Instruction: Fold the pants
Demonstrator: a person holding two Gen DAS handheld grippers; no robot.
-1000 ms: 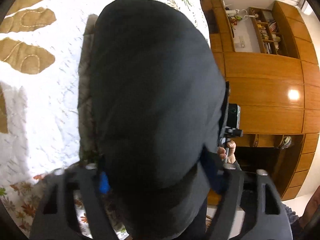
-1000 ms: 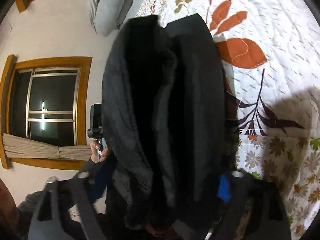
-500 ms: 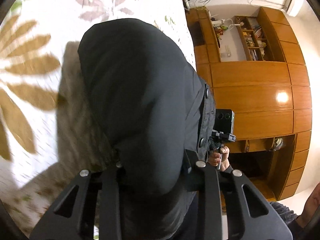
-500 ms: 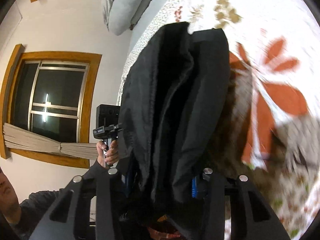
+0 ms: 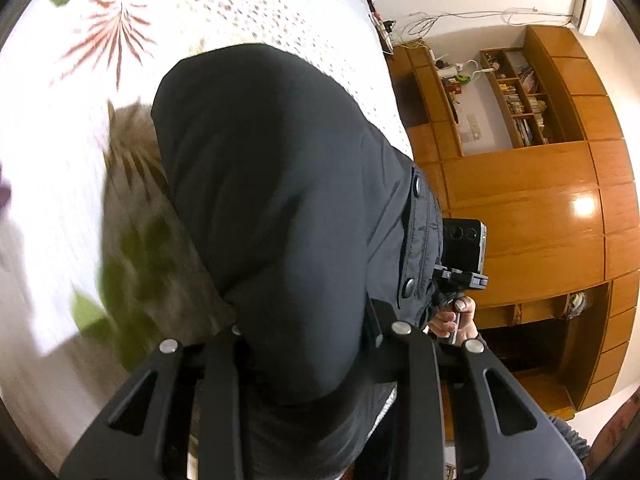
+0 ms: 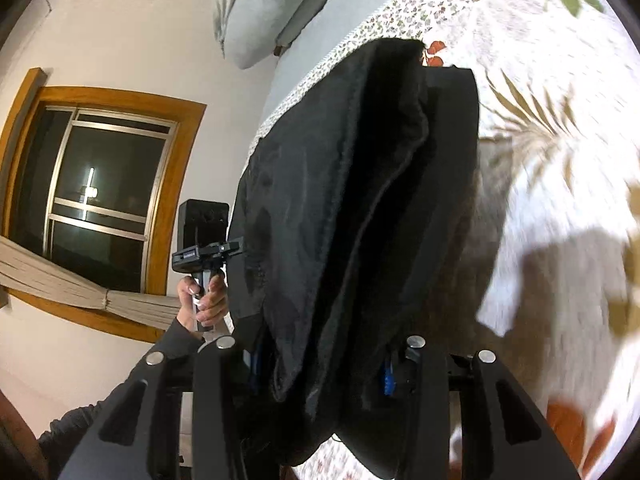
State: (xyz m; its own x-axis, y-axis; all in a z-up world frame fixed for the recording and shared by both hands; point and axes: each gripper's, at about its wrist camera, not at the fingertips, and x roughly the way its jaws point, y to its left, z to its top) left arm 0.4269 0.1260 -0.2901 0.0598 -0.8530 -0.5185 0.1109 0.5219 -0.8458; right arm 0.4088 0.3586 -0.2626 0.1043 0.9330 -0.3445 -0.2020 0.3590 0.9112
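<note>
Dark grey pants (image 5: 272, 200) hang folded over in front of my left gripper (image 5: 316, 344), which is shut on the cloth between its black fingers. In the right wrist view the same pants (image 6: 360, 220) droop in thick layered folds, and my right gripper (image 6: 320, 360) is shut on them too. Both hold the garment lifted above the flowered bedspread (image 5: 200, 12). The opposite gripper's handle and the hand holding it (image 5: 452, 316) peek past the cloth edge. In the right wrist view the other hand (image 6: 204, 296) shows likewise.
The white bedspread (image 6: 560, 160) with leaf and flower prints lies under the pants. Wooden cabinets and shelves (image 5: 540, 184) stand beyond the bed on one side. A window (image 6: 100, 188), a wall and grey pillows (image 6: 264, 12) are on the other side.
Both grippers have carried the pants farther across the bed; the bedspread pattern beneath has shifted and blurs. The fingers have closed in tighter on the cloth.
</note>
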